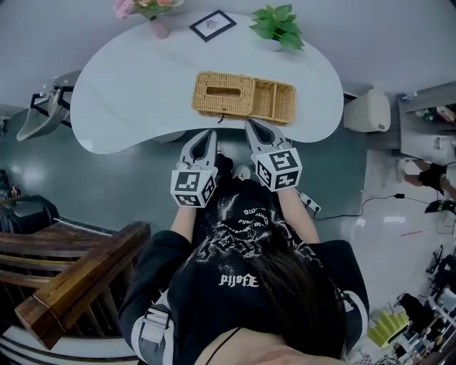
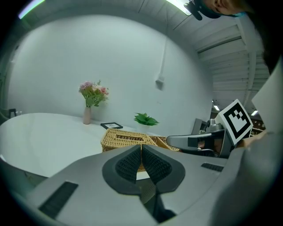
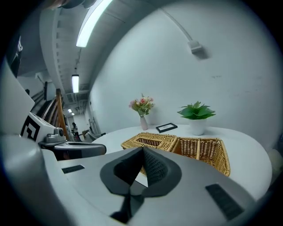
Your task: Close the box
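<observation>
Left gripper and right gripper, jaws together, partly hide wicker box.

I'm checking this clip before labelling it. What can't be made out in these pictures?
- Inside of the wicker box under its slotted lid: the lid hides it in all views.
- Print in the picture frame: too small in every view.
- Box's near side: partly behind the shut left gripper in the left gripper view, and behind the shut right gripper in the right gripper view.
- Flowers: cut off by the head view's top edge.
</observation>
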Demonstrator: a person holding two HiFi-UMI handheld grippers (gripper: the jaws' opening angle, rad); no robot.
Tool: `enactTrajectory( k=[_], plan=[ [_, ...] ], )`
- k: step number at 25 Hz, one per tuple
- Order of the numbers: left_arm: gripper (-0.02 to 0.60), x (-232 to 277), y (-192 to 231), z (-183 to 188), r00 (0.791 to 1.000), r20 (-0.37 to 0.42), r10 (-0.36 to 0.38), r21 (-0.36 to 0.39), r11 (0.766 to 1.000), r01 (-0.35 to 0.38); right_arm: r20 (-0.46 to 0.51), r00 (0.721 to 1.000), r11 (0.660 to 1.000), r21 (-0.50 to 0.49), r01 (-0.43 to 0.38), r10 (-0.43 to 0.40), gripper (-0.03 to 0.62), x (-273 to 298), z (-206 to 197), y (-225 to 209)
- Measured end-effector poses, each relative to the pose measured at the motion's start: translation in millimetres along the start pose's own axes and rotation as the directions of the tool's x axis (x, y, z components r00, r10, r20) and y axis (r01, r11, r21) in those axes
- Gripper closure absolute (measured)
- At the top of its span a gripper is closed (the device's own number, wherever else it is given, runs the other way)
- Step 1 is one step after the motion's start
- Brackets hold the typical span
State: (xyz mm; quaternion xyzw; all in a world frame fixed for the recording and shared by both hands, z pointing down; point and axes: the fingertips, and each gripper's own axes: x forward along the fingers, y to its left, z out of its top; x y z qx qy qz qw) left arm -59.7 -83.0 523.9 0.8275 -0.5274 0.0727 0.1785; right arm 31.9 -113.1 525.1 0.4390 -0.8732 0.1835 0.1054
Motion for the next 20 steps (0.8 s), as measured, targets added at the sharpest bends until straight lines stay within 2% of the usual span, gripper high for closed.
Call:
enactTrajectory(
  k=[11,20],
  plan=[
    [0.557,4.8,-8.2,2.1,0.999,0.012,-0.034,-0.002,0.999,0.034,0.004,1.0,1.0,-0.007,0.027,-0.027,0.571,-2.8,-6.3,-7.2],
    [0.557,1.8,-5.0,-0.9,1.0,0.015,-0.027,-0.007,1.0,0.027,0.0,1.0,0.999,-0.038,0.031,-0.031,0.571,-2.5,-9.7,-2.8]
  ],
)
